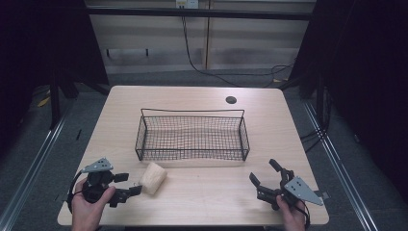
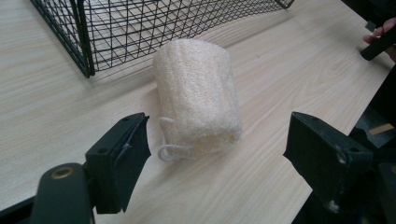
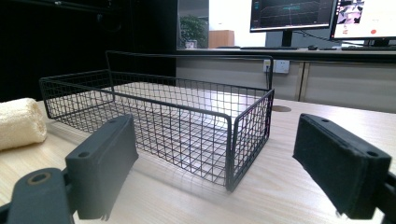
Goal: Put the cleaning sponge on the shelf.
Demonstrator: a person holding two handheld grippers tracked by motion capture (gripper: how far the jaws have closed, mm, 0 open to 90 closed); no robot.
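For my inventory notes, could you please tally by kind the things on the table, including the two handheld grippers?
Loofah sponge: 1
Wire basket: 1
Handheld grippers: 2, the left gripper and the right gripper
Total: 4

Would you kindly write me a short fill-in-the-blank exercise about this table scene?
1. The loofah roll lies on the table, ____ the wire basket.
2. The left gripper has its jaws ____, one on either side of the roll's near end.
3. The basket holds ____.
4. The right gripper holds ____.

Missing words: outside; open; nothing; nothing
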